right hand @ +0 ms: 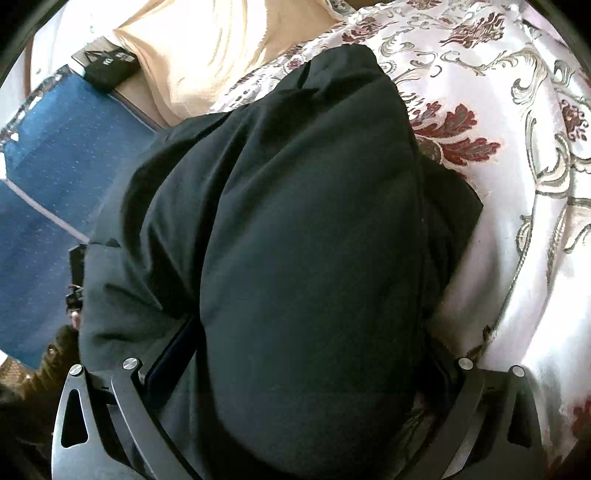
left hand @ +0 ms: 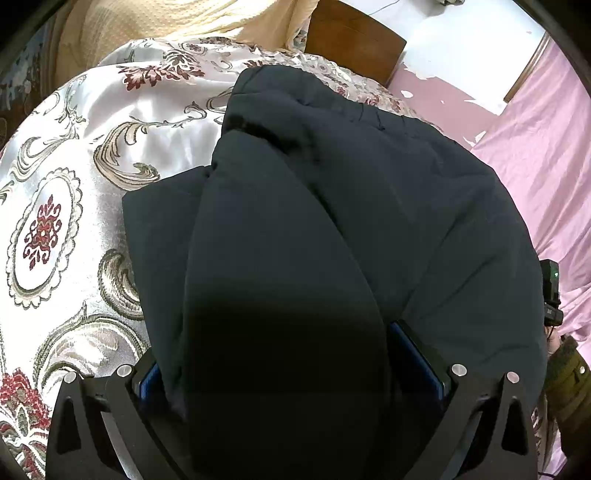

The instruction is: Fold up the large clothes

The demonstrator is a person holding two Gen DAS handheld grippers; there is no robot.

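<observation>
A large dark navy padded garment (left hand: 332, 206) lies bunched on a floral satin bedspread (left hand: 74, 192). A thick fold of it fills the gap between my left gripper's (left hand: 288, 369) fingers, whose blue pads (left hand: 417, 354) press its sides. In the right wrist view the same garment (right hand: 295, 221) bulges up between my right gripper's (right hand: 295, 369) fingers, which clamp a thick fold. Both sets of fingertips are hidden by the cloth. The bedspread (right hand: 517, 184) shows to the right.
A cream blanket (left hand: 166, 22) lies at the far end of the bed. A wooden board (left hand: 351, 37) and pink cloth (left hand: 535, 155) are at the right. A blue mat (right hand: 48, 177) and a black device (right hand: 110, 66) lie left of the bed.
</observation>
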